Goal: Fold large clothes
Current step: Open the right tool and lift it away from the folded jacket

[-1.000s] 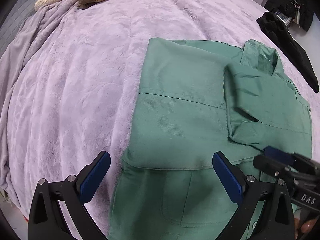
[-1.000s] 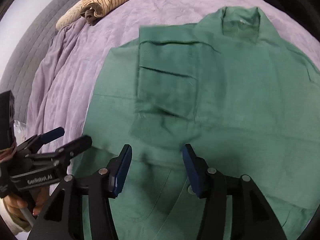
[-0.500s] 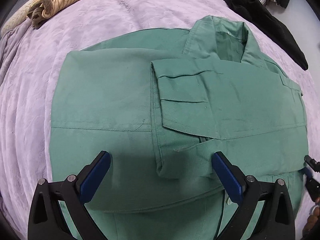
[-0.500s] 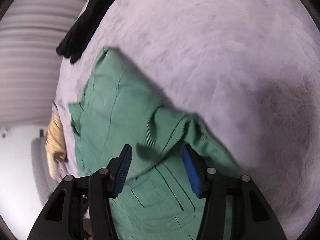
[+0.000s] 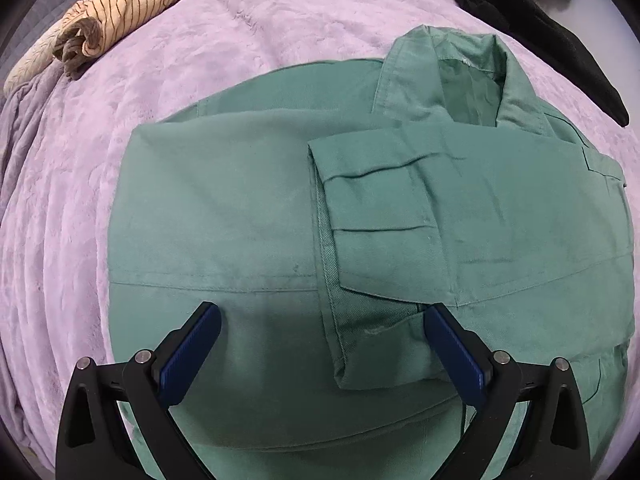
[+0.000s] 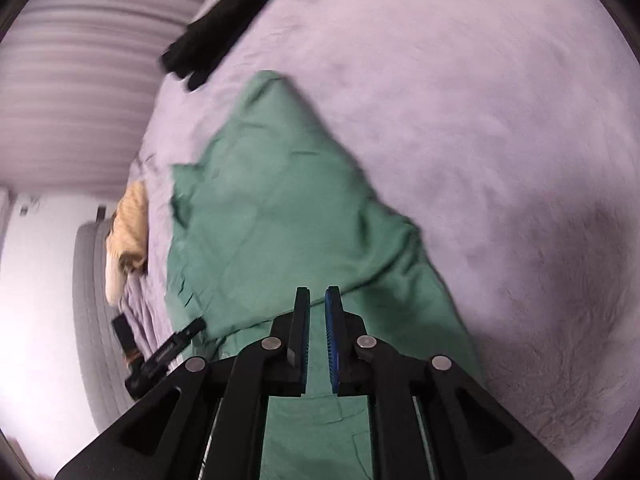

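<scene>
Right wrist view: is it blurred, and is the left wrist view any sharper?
Right wrist view: motion blur smears the green jacket and black garment. Left wrist view: sharp, with seams crisp on the jacket's folded sleeve; fisheye bulge in both.

Matt green cloth jacket on plush lilac blanket.

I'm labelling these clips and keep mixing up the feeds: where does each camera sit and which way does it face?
Left wrist: on the left gripper, looking steeply down at the green jacket; jaws open.
Right wrist: on the right gripper, rolled sideways, looking along the jacket's edge; jaws closing.
Shared: jacket, purple blanket, striped garment, black garment.
</scene>
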Motion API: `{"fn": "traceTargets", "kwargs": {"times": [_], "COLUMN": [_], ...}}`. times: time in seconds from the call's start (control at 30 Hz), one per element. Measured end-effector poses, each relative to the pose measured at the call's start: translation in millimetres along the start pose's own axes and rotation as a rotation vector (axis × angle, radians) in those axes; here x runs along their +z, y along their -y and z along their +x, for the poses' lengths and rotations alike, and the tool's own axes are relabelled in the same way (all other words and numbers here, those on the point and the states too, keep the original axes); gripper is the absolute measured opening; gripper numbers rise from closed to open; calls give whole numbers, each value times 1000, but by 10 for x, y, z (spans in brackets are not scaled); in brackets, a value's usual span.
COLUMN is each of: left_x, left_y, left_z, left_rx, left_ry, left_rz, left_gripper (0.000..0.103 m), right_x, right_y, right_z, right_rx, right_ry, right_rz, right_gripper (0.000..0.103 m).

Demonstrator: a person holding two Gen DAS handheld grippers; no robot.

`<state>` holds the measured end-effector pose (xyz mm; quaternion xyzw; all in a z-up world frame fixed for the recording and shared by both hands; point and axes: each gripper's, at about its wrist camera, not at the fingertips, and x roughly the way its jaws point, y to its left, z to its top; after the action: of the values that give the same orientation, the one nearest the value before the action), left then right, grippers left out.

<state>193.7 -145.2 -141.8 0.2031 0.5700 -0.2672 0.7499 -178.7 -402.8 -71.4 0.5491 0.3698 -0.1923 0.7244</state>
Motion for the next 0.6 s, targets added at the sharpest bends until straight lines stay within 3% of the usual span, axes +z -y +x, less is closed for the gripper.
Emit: {"fn": "traceTargets", "kwargs": {"times": [0.03, 0.07, 0.1, 0.17, 0.23, 0.3, 0.37, 0.5, 0.6], "left_x": [38, 80, 133, 275, 367, 383, 402, 420, 479], "left_y": [-12, -24, -34, -48, -43, -81, -43, 7, 24], "left_z": [-22, -42, -62, -85, -96, -87, 7, 363, 369], "left_rx": [0, 2, 4, 6, 11, 17, 39, 95, 105], "left_ry": [10, 19, 29, 49, 66, 77, 70, 56, 91], "left_rz": [-4, -12, -24, -45, -54, -51, -44, -13, 23], "left_gripper": [102, 102, 102, 102, 102, 102, 102, 103, 103], "right_x": [72, 220, 371, 719, 1002, 1204, 1276, 1285, 1349], "right_y": [-143, -259, -309, -327, -313, -298, -381, -324, -164], "right_z": [-59, -80, -59, 99, 353, 543, 693, 1011, 995], "right_rx": [-16, -38, -42, -62, -85, -103, -157, -331, -316], "right_ry": [11, 36, 64, 90, 77, 64, 51, 8, 47], "right_rz": [-68, -115, -129, -129, -81, -41, -86, -155, -114], "right_gripper": [30, 59, 68, 68, 62, 48, 6, 0, 0]}}
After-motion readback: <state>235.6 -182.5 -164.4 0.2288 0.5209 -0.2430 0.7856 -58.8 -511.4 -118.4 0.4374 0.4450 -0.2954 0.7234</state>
